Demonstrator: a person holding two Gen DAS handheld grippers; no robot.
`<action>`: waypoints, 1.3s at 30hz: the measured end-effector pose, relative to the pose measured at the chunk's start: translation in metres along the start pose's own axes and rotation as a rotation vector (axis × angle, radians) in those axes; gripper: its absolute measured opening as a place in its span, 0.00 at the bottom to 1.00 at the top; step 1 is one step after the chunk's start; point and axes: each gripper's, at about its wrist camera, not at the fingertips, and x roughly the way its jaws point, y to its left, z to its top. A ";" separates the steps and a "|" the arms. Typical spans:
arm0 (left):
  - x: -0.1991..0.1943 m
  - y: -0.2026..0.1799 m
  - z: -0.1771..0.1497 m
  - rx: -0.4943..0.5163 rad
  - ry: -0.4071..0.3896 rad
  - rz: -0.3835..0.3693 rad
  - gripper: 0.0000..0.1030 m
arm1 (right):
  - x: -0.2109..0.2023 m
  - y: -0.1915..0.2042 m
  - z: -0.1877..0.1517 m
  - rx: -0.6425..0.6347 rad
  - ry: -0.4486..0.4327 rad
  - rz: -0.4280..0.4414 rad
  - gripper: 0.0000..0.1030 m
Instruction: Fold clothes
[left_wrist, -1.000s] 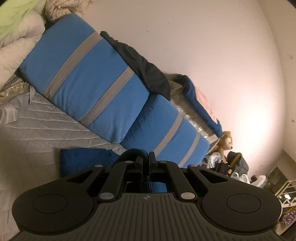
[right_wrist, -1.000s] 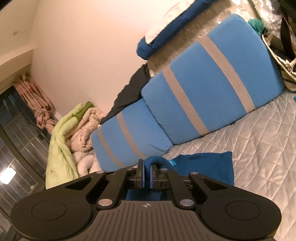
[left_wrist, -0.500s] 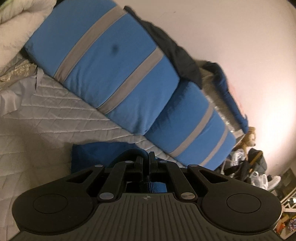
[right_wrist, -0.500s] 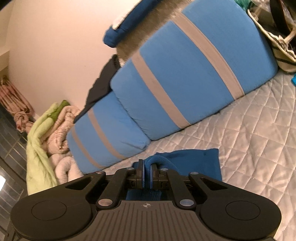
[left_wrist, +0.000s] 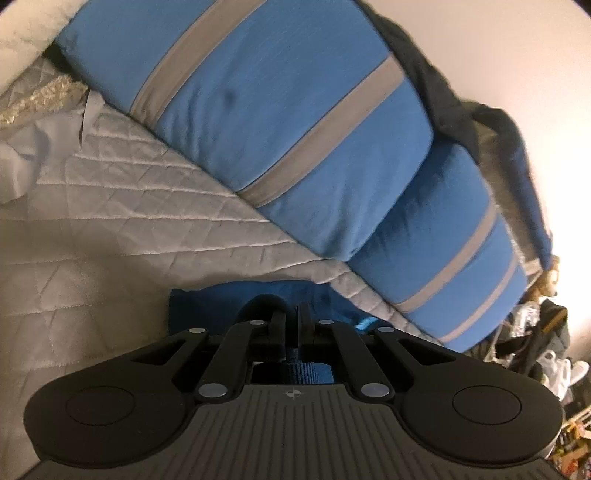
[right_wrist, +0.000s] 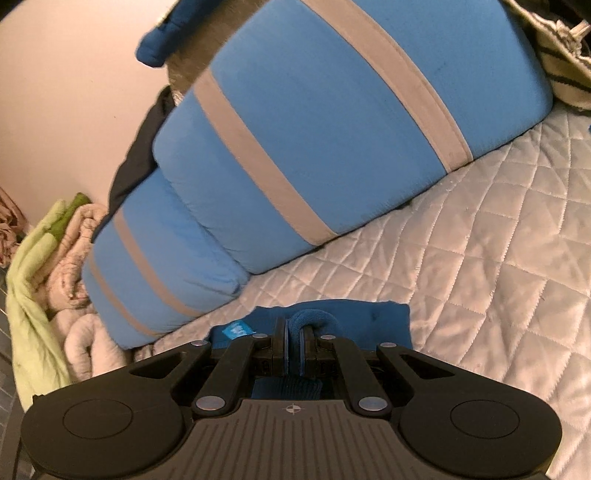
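A dark blue garment (left_wrist: 207, 306) lies on the quilted white bed cover (left_wrist: 110, 229), with a light blue label (right_wrist: 235, 328) showing on it. My left gripper (left_wrist: 291, 317) is shut on a fold of this garment, and blue fabric shows between its fingers. In the right wrist view the same garment (right_wrist: 369, 321) spreads ahead of my right gripper (right_wrist: 294, 332), which is shut on a rolled edge of the cloth. Most of the garment is hidden under both gripper bodies.
Two blue cushions with grey stripes (left_wrist: 280, 122) (right_wrist: 332, 147) lean along the wall behind the bed. A dark cloth (left_wrist: 428, 81) drapes over them. Rolled beige and green blankets (right_wrist: 48, 258) pile at one end; a bag (right_wrist: 561, 66) and clutter (left_wrist: 535, 343) at the other.
Both grippers have tilted down and moved closer to the bed, still shut on the blue garment. The cushions now fill more of each view and less wall shows.
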 end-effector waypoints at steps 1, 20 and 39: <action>0.004 0.002 0.001 -0.006 0.005 0.009 0.05 | 0.006 -0.002 0.001 0.000 0.004 -0.007 0.07; 0.027 0.037 -0.020 -0.170 0.125 0.043 0.38 | 0.033 -0.029 -0.018 0.027 0.126 -0.081 0.60; 0.022 0.019 -0.008 -0.113 0.160 -0.007 0.05 | 0.033 -0.005 -0.020 0.005 0.202 -0.002 0.14</action>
